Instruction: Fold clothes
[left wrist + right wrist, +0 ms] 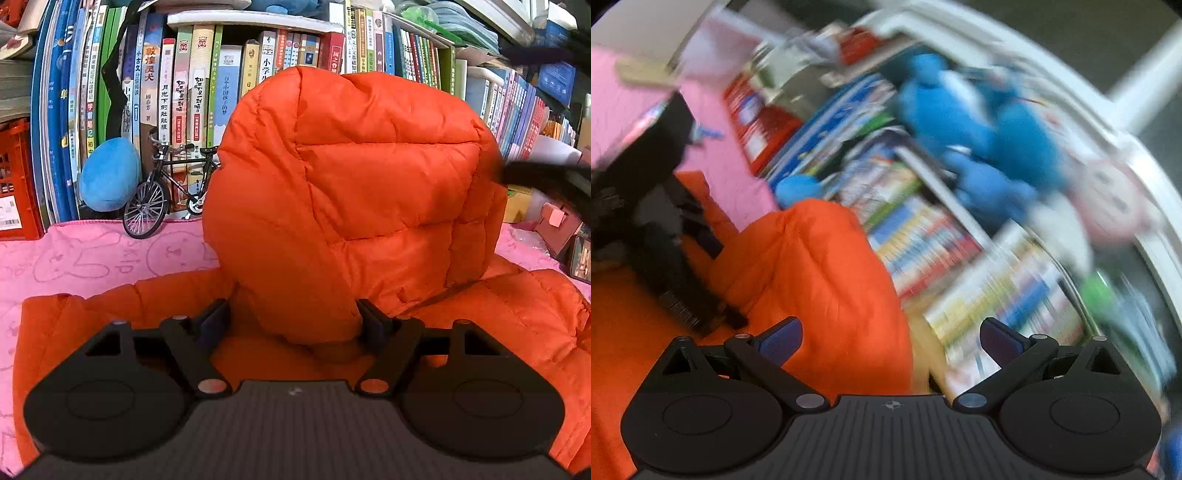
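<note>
An orange puffer jacket (351, 192) lies on a pink blanket (92, 258), and a puffy part of it stands up in a tall hump. The lower end of that hump sits between the fingers of my left gripper (295, 319), which is open; the left pad stands clear of the cloth. In the blurred, tilted right wrist view my right gripper (892, 339) is open with nothing gripped, above the jacket (820, 266) and rolled to one side. My left gripper (665, 258) shows there as a dark shape on the jacket.
A packed bookshelf (229, 81) runs along the back. In front of it stand a model bicycle (166, 192) and a blue plush ball (109, 173). There is a red crate (14, 177) at the left and small boxes and a phone (580, 258) at the right.
</note>
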The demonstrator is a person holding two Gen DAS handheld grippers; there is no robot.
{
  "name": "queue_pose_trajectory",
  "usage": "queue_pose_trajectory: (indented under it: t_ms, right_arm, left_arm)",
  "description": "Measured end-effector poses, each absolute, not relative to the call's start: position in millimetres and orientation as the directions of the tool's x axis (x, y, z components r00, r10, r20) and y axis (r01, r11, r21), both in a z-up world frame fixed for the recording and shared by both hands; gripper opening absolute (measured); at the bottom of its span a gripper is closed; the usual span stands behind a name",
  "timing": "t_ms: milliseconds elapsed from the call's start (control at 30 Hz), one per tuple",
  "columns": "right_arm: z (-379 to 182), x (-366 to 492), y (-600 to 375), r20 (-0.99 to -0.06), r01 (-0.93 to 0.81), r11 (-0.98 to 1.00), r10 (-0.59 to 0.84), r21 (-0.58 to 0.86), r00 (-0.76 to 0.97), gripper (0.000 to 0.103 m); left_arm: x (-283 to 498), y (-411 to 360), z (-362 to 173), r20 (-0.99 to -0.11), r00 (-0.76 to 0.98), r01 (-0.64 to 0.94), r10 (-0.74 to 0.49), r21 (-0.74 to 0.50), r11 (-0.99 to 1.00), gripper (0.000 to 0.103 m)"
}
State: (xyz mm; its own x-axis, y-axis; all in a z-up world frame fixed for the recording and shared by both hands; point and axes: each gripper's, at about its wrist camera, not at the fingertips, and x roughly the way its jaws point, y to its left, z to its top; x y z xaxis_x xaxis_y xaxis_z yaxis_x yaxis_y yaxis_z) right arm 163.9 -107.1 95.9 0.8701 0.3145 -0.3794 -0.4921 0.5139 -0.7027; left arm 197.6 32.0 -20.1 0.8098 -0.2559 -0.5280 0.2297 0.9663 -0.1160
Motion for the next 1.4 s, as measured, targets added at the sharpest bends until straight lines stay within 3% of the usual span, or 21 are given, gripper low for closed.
queue_pose_trajectory:
  t_ms: [100, 200, 367, 467, 500, 533, 633, 833, 933, 1067, 1267, 1400]
  right_arm:
    - [98, 210, -77, -0.505, -0.580, 0.474, 0.291, -0.662, 0.813, 0.103]
    - [82, 240, -58, -0.625, -0.627, 0.450, 0.177, -0.636, 0.761, 0.103]
    - [58, 241, -47, -0.703, -0.677, 0.404, 0.107, -0.615, 0.703, 0.095]
    - [49, 234, -42, -0.676, -0.626, 0.431, 0.049, -0.650, 0.735, 0.061]
    - [47, 231, -41, -0.660, -0.600, 0.447, 0.029, -0.663, 0.751, 0.043]
    - [46, 227, -42, -0.632, -0.569, 0.456, 0.016, -0.684, 0.774, 0.030]
    - [44, 210, -44, -0.515, -0.452, 0.465, -0.008, -0.761, 0.857, 0.017]
    - [34, 160, -55, 0.018, 0.008, 0.321, 0.028, -0.947, 0.999, 0.014]
    - [23, 139, -70, 0.093, 0.071, 0.295, 0.061, -0.953, 0.994, 0.013]
    - [4, 114, -87, 0.025, 0.004, 0.294, 0.068, -0.956, 0.997, 0.011]
    - [-5, 92, -91, -0.193, -0.205, 0.417, 0.071, -0.885, 0.979, 0.010]
    - [-6, 84, -89, -0.290, -0.299, 0.484, 0.095, -0.823, 0.952, 0.009]
  left_arm:
    - [197, 34, -20, -0.524, 0.808, 0.236, -0.269, -0.131, 0.963, 0.075]
    - [197, 36, -20, -0.520, 0.806, 0.240, -0.283, -0.150, 0.959, 0.076]
    - [198, 36, -19, -0.517, 0.802, 0.245, -0.298, -0.169, 0.955, 0.078]
    - [198, 36, -19, -0.512, 0.802, 0.247, -0.306, -0.182, 0.952, 0.079]
    - [198, 36, -19, -0.511, 0.803, 0.246, -0.308, -0.186, 0.951, 0.079]
    - [198, 36, -19, -0.509, 0.803, 0.246, -0.310, -0.191, 0.950, 0.079]
    - [198, 38, -19, -0.501, 0.805, 0.244, -0.319, -0.210, 0.947, 0.079]
    - [200, 39, -18, -0.489, 0.806, 0.238, -0.333, -0.247, 0.939, 0.079]
    - [200, 40, -17, -0.485, 0.808, 0.235, -0.335, -0.255, 0.938, 0.079]
    - [200, 39, -16, -0.486, 0.809, 0.233, -0.331, -0.253, 0.939, 0.080]
    - [201, 39, -15, -0.490, 0.805, 0.234, -0.335, -0.256, 0.938, 0.080]
    - [190, 44, -7, -0.491, 0.814, 0.222, -0.311, -0.232, 0.947, 0.080]
